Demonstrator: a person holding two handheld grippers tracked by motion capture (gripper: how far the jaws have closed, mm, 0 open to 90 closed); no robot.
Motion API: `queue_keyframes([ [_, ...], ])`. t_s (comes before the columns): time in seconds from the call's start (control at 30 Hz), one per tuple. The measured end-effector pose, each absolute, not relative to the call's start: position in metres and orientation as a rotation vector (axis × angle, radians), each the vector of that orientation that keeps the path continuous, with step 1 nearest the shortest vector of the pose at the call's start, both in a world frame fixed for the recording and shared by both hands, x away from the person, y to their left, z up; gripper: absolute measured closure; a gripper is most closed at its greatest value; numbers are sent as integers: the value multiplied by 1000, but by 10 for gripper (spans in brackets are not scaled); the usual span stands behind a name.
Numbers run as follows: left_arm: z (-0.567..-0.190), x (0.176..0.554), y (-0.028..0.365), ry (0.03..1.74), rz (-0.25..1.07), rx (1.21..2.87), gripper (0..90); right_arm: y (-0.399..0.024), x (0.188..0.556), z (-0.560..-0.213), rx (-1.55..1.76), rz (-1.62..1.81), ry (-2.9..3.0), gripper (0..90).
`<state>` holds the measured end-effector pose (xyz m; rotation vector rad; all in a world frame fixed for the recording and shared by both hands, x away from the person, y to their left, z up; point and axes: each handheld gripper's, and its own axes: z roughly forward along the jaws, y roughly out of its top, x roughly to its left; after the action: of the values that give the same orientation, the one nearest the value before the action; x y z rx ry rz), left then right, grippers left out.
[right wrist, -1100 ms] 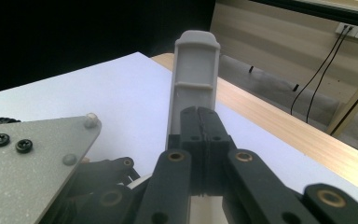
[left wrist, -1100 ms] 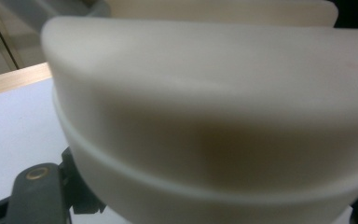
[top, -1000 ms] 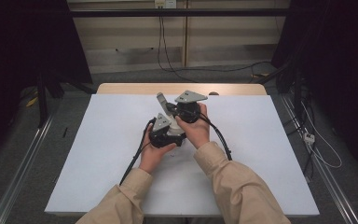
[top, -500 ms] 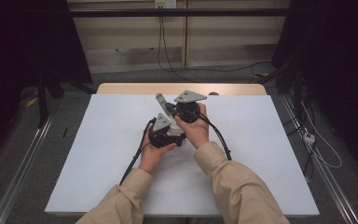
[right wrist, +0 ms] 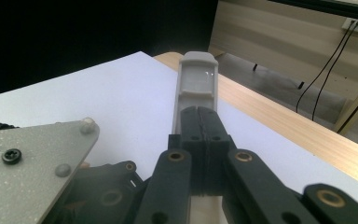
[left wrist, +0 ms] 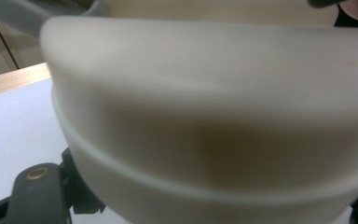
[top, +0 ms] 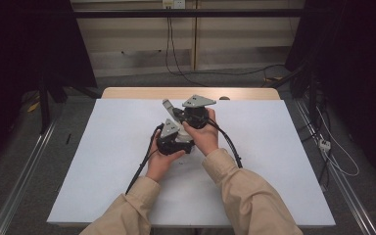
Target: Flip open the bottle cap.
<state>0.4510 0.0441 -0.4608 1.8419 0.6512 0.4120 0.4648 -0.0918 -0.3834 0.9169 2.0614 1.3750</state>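
Both grippers meet over the middle of the white table [top: 103, 161], each held in a hand. A pale grey-white plastic piece [top: 168, 108] sticks up and away from them. My left gripper [top: 172, 122] is shut on that piece, whose cream body [left wrist: 214, 116] sits right against the left gripper view's camera, with one black jaw at the lower left. My right gripper [right wrist: 200, 135] has its jaws shut together. The plastic piece [right wrist: 196, 84] runs out past its tips, and I cannot tell if they touch it. The left gripper's grey plate [right wrist: 28, 163] lies beside them.
A light wooden strip [top: 137, 93] edges the far side of the table. Black cables [top: 230, 144] trail from the grippers toward the person. Metal rails [top: 24, 171] run along the floor on both sides, and wires hang on the back wall [top: 169, 44].
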Motion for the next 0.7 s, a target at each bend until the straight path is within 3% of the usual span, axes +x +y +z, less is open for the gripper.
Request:
queue_keyframes([
  [0.7, -461, 451, 44, 651, 411, 1845, 187, -89, 465, -384, 914, 1340, 2081, 900],
])
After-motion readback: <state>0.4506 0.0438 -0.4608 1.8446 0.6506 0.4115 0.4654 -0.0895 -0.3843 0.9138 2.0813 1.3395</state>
